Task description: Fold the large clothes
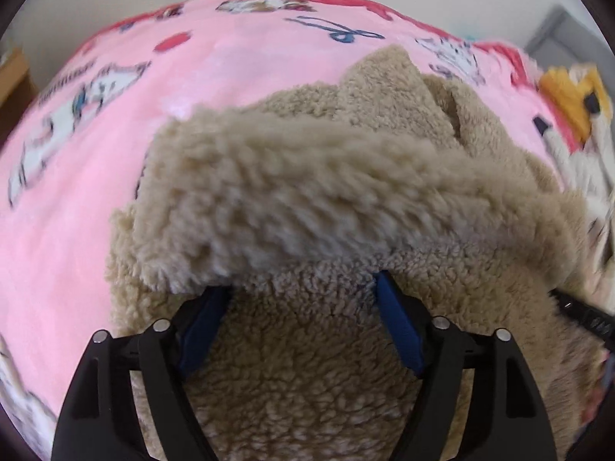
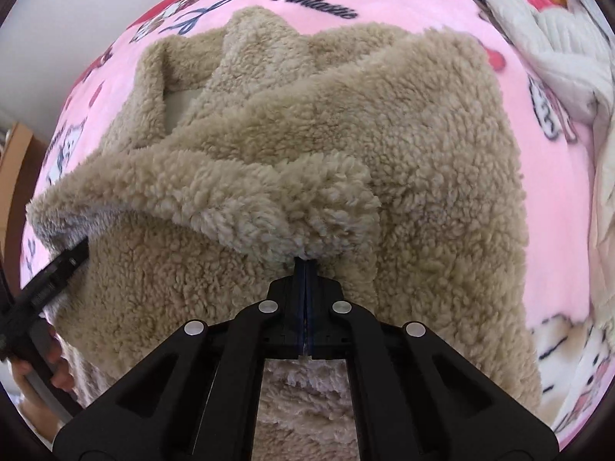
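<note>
Two tongs work one fleece (image 2: 403,146), a tan sherpa garment spread on a pink blanket (image 1: 96,199) over what looks like a bed. The right tongs (image 2: 305,265) are clenched, pads pressed flat together, with a bunched fold of the fleece's edge pinched at their tips. The left tongs (image 1: 303,292) stand released, blue pads wide apart; a thick flap of fleece lies over their tips and hides them, so I cannot tell whether the pads touch the cloth, but they do not press on it. In the right view the left tongs (image 2: 65,261) reach in from the left, under the same lifted flap.

The step in hand seems to be carrying the near edge over the body of the fleece. To do it well, the left tongs should probably close on that edge level with the right ones, taking one layer only. Then both should lift together and keep the edge taut between them, so the crease runs straight. Sherpa is bulky and springy; a shallow pinch may slip, and a fold set down loosely will likely puff open, so press it flat before letting go.

Beyond the right tongs the blanket carries a script word that reads "Fantastic" (image 2: 315,2), among cartoon cats. A cream knit (image 2: 546,50) lies beyond them to the right. No garment label shows.
</note>
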`<action>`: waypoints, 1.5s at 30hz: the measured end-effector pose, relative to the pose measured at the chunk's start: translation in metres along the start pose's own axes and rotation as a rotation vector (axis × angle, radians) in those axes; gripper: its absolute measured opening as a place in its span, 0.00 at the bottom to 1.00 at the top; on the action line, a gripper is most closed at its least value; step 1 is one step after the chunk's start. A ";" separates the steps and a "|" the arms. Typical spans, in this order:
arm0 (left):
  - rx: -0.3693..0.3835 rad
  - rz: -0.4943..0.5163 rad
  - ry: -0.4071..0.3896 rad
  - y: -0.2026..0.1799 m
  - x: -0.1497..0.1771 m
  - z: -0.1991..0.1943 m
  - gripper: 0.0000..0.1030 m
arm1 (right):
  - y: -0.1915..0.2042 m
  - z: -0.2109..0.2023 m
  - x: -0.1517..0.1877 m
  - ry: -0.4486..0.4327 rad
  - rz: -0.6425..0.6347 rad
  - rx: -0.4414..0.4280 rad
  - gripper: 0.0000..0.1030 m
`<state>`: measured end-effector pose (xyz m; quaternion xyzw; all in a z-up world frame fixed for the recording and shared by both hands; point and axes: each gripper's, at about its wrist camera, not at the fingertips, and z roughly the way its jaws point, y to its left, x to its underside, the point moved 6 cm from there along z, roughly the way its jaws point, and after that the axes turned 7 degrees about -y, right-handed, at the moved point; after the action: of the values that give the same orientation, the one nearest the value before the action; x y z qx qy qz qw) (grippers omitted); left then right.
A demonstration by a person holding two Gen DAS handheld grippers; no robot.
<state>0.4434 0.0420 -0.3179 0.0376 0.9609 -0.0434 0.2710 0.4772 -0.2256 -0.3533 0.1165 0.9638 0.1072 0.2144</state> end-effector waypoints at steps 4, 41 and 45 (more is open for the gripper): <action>0.034 -0.033 -0.060 0.003 -0.009 -0.023 0.79 | 0.016 -0.036 -0.006 -0.088 -0.067 -0.019 0.11; -0.118 0.145 0.794 0.041 -0.091 0.083 0.62 | 0.012 -0.026 -0.001 -0.004 -0.009 -0.083 0.33; -0.095 0.101 0.747 0.047 -0.088 0.085 0.38 | 0.015 -0.027 -0.001 -0.016 -0.044 -0.070 0.30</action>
<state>0.5662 0.0754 -0.3468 0.0854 0.9913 0.0316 -0.0949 0.4688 -0.2153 -0.3255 0.0887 0.9601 0.1352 0.2282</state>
